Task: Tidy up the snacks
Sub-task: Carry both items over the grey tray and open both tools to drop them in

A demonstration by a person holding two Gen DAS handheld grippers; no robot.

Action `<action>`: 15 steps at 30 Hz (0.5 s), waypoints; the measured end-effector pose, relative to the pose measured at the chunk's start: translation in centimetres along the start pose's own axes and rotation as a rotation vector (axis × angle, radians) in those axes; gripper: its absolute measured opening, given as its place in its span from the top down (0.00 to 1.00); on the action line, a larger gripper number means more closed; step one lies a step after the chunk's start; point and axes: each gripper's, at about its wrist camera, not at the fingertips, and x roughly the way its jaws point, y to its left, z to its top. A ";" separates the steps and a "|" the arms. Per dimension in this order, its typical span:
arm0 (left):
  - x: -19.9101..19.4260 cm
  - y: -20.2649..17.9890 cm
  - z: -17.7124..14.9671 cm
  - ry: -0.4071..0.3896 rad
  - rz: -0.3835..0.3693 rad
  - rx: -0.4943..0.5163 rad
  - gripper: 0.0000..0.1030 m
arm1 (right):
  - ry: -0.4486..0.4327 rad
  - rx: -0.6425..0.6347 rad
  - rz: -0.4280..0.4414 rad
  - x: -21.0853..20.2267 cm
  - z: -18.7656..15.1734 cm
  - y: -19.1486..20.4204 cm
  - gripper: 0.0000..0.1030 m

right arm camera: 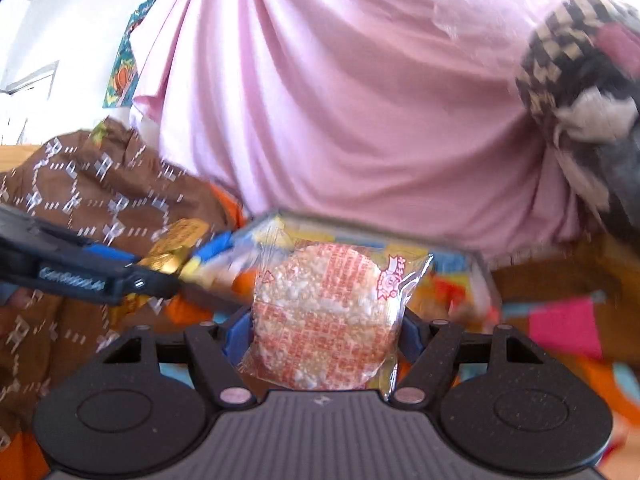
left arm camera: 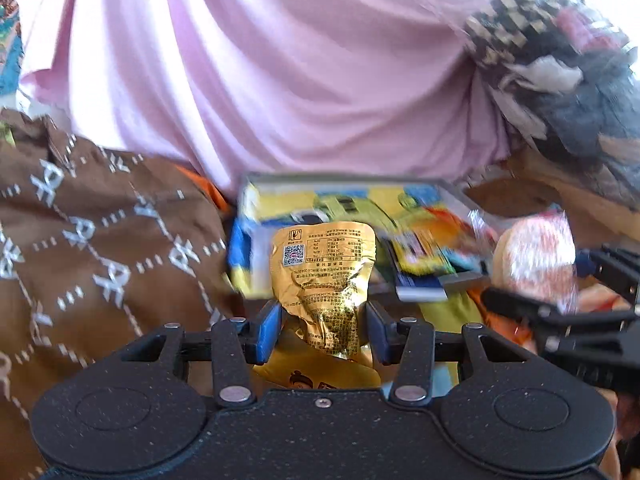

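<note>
My left gripper [left arm camera: 325,330] is shut on a crumpled gold foil snack packet [left arm camera: 325,272], which stands up between the blue pads with its printed back and QR code facing me. My right gripper [right arm camera: 325,340] is shut on a round rice cracker in a clear wrapper with red print [right arm camera: 326,314]. Just beyond both snacks lies an open tin box with a yellow and blue cartoon print [left arm camera: 344,200], seen too in the right wrist view as the tin box [right arm camera: 480,276]. The right gripper [left arm camera: 560,312] with its cracker [left arm camera: 536,256] shows at the right of the left wrist view.
A large pink cloth [left arm camera: 280,64] hangs behind the box. A brown patterned cloth [left arm camera: 100,248] lies on the left and a dark checkered bundle [left arm camera: 560,60] on the upper right. Colourful packets [left arm camera: 424,256] fill the box, and a pink item [right arm camera: 564,328] lies at right.
</note>
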 end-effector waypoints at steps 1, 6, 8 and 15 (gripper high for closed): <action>0.1 0.2 0.7 -0.002 0.005 -0.015 0.53 | 0.000 0.005 0.001 0.7 1.0 -0.6 0.27; 4.2 1.0 5.3 0.033 0.013 -0.027 0.53 | 0.023 0.081 -0.004 5.0 4.1 -3.5 0.27; 6.2 1.5 6.8 0.061 0.014 -0.010 0.53 | 0.035 0.062 -0.017 6.6 4.8 -4.2 0.27; 12.7 2.7 9.9 0.209 0.054 -0.069 0.53 | 0.105 0.096 -0.029 11.4 5.3 -6.2 0.27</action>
